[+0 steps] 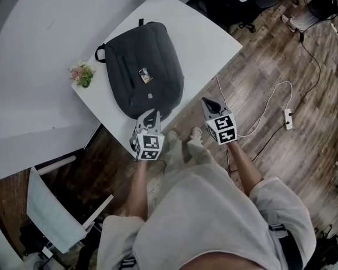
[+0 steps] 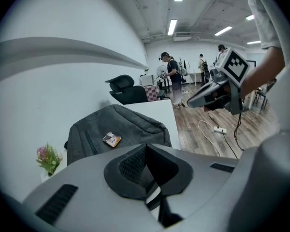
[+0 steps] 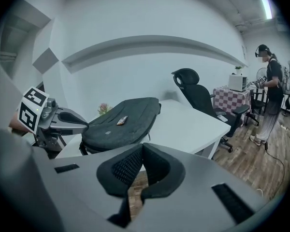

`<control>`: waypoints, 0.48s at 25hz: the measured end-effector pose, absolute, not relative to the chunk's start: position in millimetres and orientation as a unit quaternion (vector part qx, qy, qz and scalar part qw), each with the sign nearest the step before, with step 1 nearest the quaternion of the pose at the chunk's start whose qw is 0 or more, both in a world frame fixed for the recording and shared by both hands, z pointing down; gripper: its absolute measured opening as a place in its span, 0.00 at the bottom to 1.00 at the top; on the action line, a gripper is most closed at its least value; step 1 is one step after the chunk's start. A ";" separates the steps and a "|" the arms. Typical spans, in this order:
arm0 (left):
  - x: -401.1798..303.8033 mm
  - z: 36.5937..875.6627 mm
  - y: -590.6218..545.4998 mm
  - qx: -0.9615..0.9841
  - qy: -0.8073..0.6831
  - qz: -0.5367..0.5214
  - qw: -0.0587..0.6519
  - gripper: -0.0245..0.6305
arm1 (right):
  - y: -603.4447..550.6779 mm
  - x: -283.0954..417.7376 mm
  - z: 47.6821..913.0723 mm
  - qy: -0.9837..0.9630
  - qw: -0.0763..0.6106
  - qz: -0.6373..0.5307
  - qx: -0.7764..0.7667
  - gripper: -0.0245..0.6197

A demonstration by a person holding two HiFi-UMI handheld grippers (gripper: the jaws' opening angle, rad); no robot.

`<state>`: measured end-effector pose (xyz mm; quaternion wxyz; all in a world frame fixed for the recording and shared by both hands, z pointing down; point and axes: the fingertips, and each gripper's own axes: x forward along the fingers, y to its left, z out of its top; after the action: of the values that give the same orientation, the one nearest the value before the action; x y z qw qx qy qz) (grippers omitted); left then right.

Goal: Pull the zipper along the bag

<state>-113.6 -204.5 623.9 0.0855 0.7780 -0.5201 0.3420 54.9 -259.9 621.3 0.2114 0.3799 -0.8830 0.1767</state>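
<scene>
From overhead, the dark grey backpack lies flat on the white table, with the left gripper at its near edge and the right gripper out over the floor. In the left gripper view the jaws are pressed together on nothing, the bag just ahead. The right gripper view shows the same, the bag well apart. I'd reckon the fabric soft and slack, so pin the cloth beside the zipper and pinch its puller, which I can't make out
</scene>
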 end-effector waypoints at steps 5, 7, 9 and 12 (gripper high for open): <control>-111.1 636.7 -197.3 0.796 -0.449 0.406 0.020 0.08 | -248.6 46.1 630.7 -0.878 0.228 0.178 0.381 0.06; -108.3 640.9 -196.0 0.800 -0.413 0.435 -0.012 0.08 | -245.3 43.6 633.4 -0.876 0.234 0.176 0.382 0.06; -104.4 644.7 -193.8 0.802 -0.376 0.462 -0.038 0.08 | -243.5 41.7 636.9 -0.875 0.241 0.172 0.383 0.06; -100.3 654.1 -189.9 0.806 -0.330 0.489 -0.051 0.08 | -242.9 36.4 640.1 -0.874 0.249 0.166 0.382 0.06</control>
<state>-100.3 -189.9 654.1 -0.0507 0.8060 -0.3296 0.4890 36.4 -242.9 640.1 0.2490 0.3824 -0.8743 0.1656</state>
